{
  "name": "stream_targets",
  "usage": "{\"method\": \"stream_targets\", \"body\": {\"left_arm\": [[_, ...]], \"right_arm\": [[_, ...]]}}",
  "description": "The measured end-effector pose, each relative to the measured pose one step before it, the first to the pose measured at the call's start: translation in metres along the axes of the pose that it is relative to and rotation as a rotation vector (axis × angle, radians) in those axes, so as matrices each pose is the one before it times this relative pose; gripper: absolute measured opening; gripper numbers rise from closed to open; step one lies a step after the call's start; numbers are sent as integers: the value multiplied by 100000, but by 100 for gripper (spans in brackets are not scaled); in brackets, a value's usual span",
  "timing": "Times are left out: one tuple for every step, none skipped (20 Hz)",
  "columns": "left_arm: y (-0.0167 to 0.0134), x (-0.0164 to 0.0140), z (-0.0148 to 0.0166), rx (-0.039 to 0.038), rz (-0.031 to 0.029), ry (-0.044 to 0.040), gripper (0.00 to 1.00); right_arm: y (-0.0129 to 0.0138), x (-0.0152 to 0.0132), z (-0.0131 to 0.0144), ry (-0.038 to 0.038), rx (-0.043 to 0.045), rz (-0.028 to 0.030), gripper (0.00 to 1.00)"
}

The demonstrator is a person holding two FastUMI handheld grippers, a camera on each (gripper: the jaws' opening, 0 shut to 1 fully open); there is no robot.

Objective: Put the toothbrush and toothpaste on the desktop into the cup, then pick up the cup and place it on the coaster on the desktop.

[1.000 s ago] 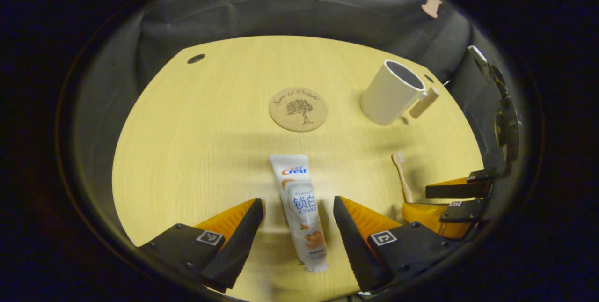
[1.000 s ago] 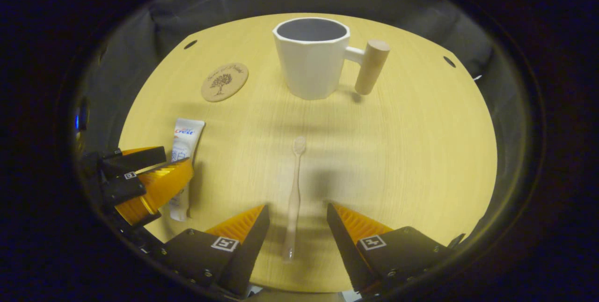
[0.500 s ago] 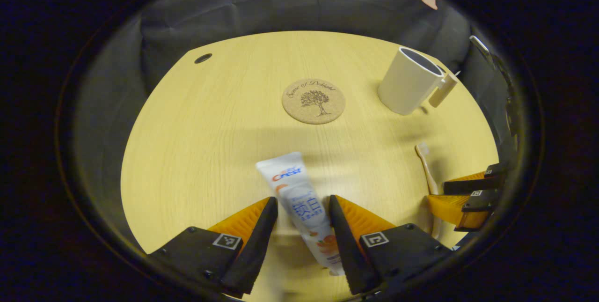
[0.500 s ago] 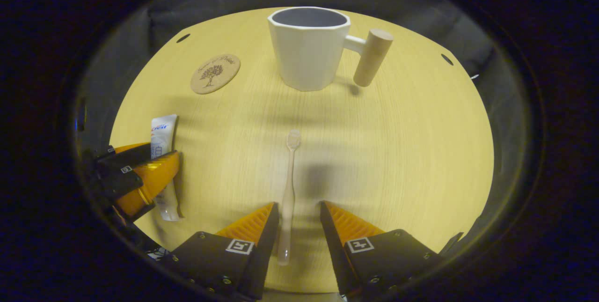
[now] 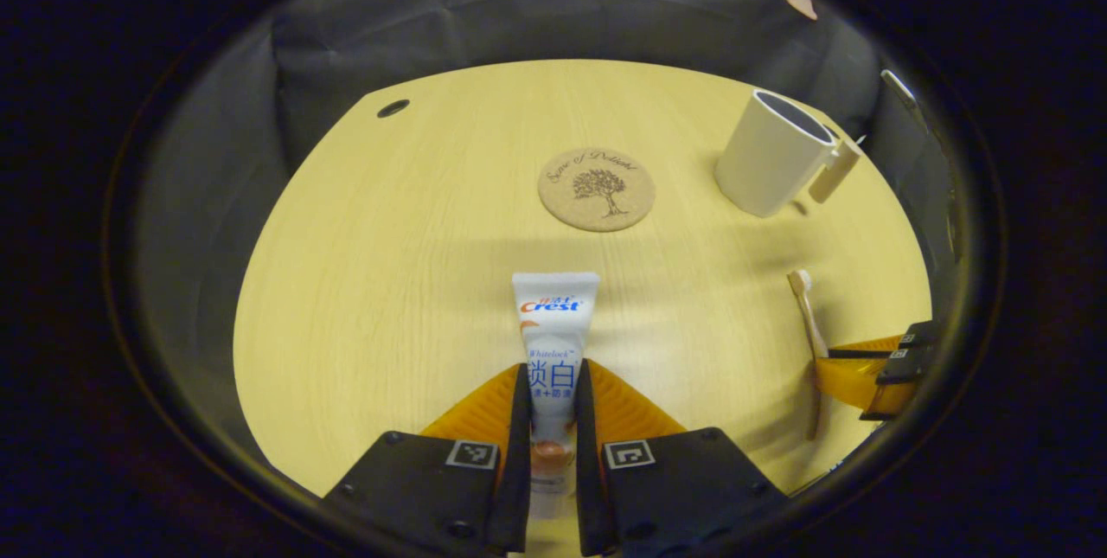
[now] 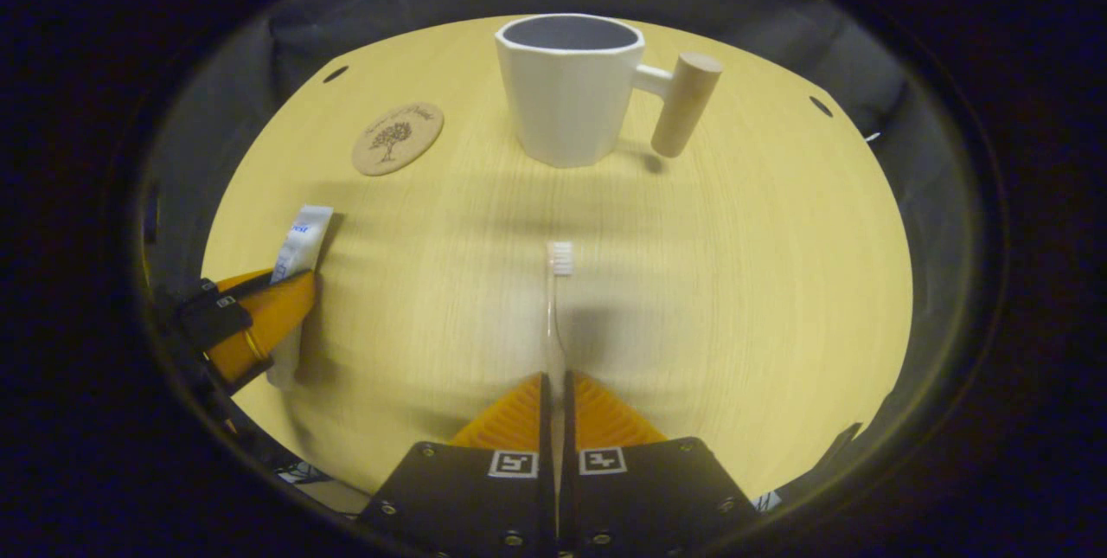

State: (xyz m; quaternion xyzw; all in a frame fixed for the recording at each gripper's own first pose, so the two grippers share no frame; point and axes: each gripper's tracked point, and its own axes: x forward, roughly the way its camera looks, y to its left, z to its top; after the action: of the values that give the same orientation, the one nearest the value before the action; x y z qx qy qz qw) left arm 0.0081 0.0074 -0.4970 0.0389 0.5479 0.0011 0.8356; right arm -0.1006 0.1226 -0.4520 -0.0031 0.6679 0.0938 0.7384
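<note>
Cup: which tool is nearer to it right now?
Right, I judge. The right tool, shut on the toothbrush, faces the cup straight ahead. The left tool, shut on the toothpaste, sits farther off to the side.

- Left tool (image 5: 550,407): both fingers pressed against the toothpaste (image 5: 553,324), which juts forward between them toward the cup (image 5: 772,154).
- Right tool (image 6: 554,402): fingers closed tight on the toothbrush (image 6: 556,298), bristle end pointing at the cup.

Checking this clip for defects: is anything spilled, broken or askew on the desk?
Nothing stands out. The cup stands upright and empty, the coaster lies flat, and the toothpaste and toothbrush look intact between closed fingers.
</note>
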Motion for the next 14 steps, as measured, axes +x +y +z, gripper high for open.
{"method": "stream_targets", "body": {"left_arm": [[2,-90,175,647,526,-451,31],[-82,106,14,-36,447,436,27],[37,125,-29,-359,-114,1,22],[-40,-31,24,-60,-369,-316,22],[46,22,-53,110,-213,62,22],[47,-82,68,-178,71,-202,22],[126,-34,37,-11,-87,-269,22],[-37,-14,34,98,-211,6,22],[-76,106,-16,148,-110,26,22],[30,-16,51,291,175,3,22],[22,-51,-38,35,168,-85,22],[45,-49,73,-167,39,-42,22],[-14,36,-20,-104,-25,-44,22],[5,5,19,-30,-6,-44,22]], "right_arm": [[91,-1076,-324,1292,-495,752,3],[-3,-173,156,-1085,306,328,3],[-15,-159,-36,-621,506,554,3],[18,67,193,-191,319,290,2],[13,182,-88,-353,700,802,2],[-20,-70,51,-397,1656,1017,1],[5,-136,-119,358,2343,1450,2],[66,-409,50,-280,2351,1663,2],[-61,-500,224,-1364,1334,1211,2],[-109,-818,549,-2299,212,446,2],[-148,-907,476,-2440,-169,461,2],[101,-1124,776,-2695,366,1029,2],[246,-1050,691,-2527,631,1340,2],[246,-1120,777,-2359,849,1466,2]]}}
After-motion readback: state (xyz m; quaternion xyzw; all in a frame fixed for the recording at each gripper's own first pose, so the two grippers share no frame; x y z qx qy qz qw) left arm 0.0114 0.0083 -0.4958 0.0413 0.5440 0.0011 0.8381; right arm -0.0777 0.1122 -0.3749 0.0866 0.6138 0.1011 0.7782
